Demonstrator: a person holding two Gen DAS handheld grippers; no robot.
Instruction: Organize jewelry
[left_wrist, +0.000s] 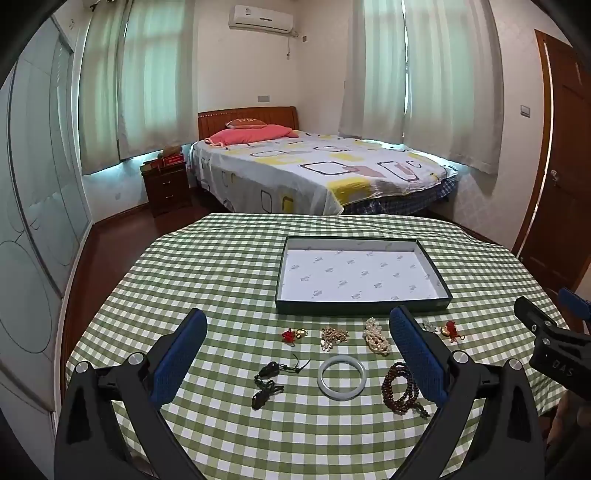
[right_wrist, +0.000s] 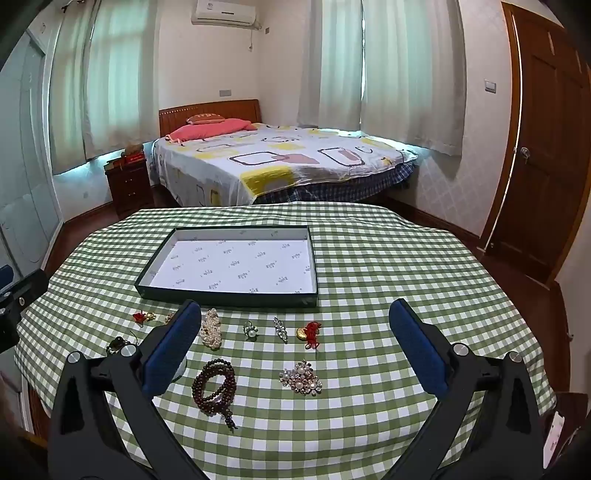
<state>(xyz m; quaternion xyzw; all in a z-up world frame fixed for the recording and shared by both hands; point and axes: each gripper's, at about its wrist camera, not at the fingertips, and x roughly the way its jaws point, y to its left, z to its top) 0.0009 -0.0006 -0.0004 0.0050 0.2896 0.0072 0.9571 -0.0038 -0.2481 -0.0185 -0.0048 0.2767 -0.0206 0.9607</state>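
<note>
Both tools hung above the near edge of the counter (left_wrist: 229, 258), tilted down a little. Left tool (left_wrist: 295, 354) had its blue pads spread wide apart, nothing between them but cloth and jewelry lying below. Right tool (right_wrist: 293, 347) was just the same, pads far apart, gripping nothing. On the side of my right tool, seen from the left camera, I could read "DAS" in pale letters.

Ahead of me sat the shallow box (right_wrist: 159, 258), dark outside, white inside, printed all over with small grey marks too fine to read. Nothing lay in it.

All the jewelry was on the green check cloth, on my side of the box. Back row: a red and gold charm (left_wrist: 293, 335), a small pile of pale beads (left_wrist: 334, 336), a pearl strand (right_wrist: 211, 328), a pearl ring (right_wrist: 250, 330), a crystal clip (right_wrist: 280, 328), another red charm with gold (right_wrist: 310, 332). Nearer me: a dark corded pendant (left_wrist: 267, 384), a pale jade bangle (left_wrist: 341, 374), dark brown prayer beads (right_wrist: 216, 387) and a pearl brooch (right_wrist: 301, 378).
</note>
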